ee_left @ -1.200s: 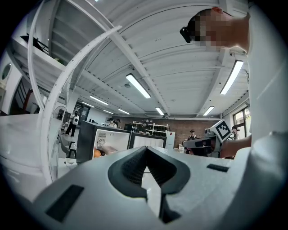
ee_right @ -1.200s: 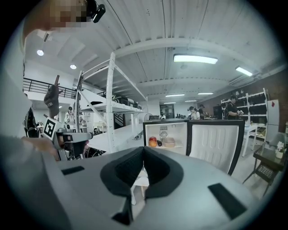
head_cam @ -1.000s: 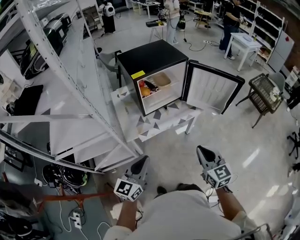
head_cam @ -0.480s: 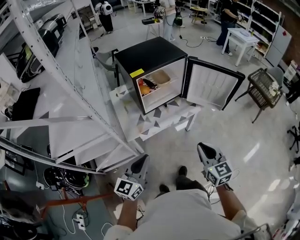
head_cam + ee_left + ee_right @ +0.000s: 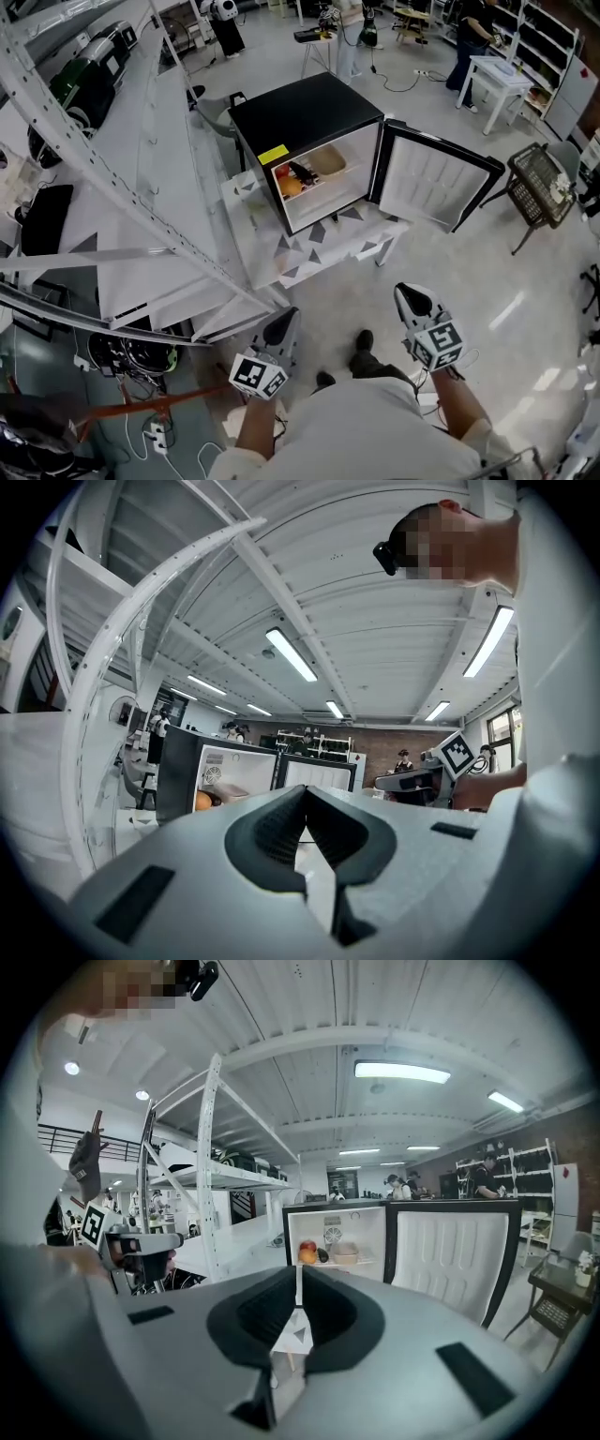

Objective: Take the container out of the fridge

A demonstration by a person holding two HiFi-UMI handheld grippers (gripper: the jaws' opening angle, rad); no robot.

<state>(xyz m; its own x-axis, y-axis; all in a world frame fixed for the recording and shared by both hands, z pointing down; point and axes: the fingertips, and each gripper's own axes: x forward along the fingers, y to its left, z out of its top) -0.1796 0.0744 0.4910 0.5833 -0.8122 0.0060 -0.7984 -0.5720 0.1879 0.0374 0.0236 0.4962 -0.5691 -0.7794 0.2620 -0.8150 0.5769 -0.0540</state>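
A black mini fridge [image 5: 305,117] stands on a low white table [image 5: 323,248] with its door [image 5: 436,178] swung open to the right. On its shelf a beige container [image 5: 324,160] sits beside fruit [image 5: 292,184]. The right gripper view shows the container [image 5: 345,1253] and fruit [image 5: 307,1252] straight ahead; in the left gripper view the container [image 5: 230,790] is small and far off. My left gripper [image 5: 285,320] and right gripper [image 5: 406,298] are held close to my body, well short of the fridge. Both are shut and hold nothing.
A white metal shelving rack [image 5: 141,197] runs along the left, close to the fridge table. A wire basket stand [image 5: 536,183] is at the right, a white table [image 5: 495,79] and people at the back. Cables and a power strip [image 5: 150,437] lie on the floor at lower left.
The head view has drifted a little, so the fridge sits slightly further right. A shoe has come into view between the grippers. Both grippers stay shut in about the same place.
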